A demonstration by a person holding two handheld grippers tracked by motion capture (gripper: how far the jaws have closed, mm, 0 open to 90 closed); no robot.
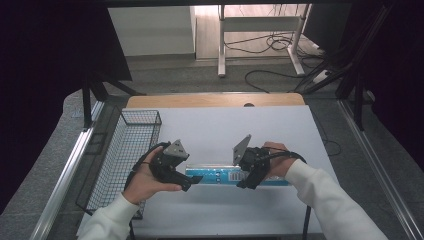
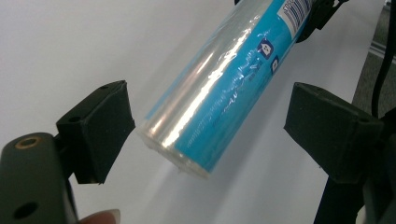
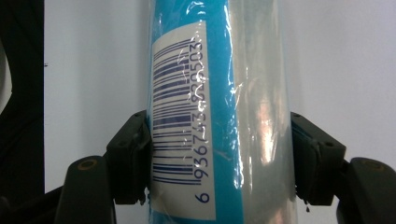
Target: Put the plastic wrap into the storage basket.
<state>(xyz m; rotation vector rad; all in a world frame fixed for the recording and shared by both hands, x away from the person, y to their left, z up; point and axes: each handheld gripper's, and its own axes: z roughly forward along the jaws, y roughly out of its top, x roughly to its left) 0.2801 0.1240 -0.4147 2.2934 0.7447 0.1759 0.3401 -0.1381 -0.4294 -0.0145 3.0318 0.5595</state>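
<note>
we see both forearms enter from six o'clock in white sleeves, angled inward over the white table (image 1: 225, 130). the right gripper (image 1: 246, 181) is clenched on the blue tube (image 1: 220, 176), its jaws pressing both sides by the barcode (image 3: 175, 116). the left gripper (image 1: 192, 180) is released, jaws spread wide either side of the tube's end, not touching it. the tube lies flat, running nine to three near the table's six o'clock edge. a wire basket (image 1: 131, 145) sits at nine o'clock.
</note>
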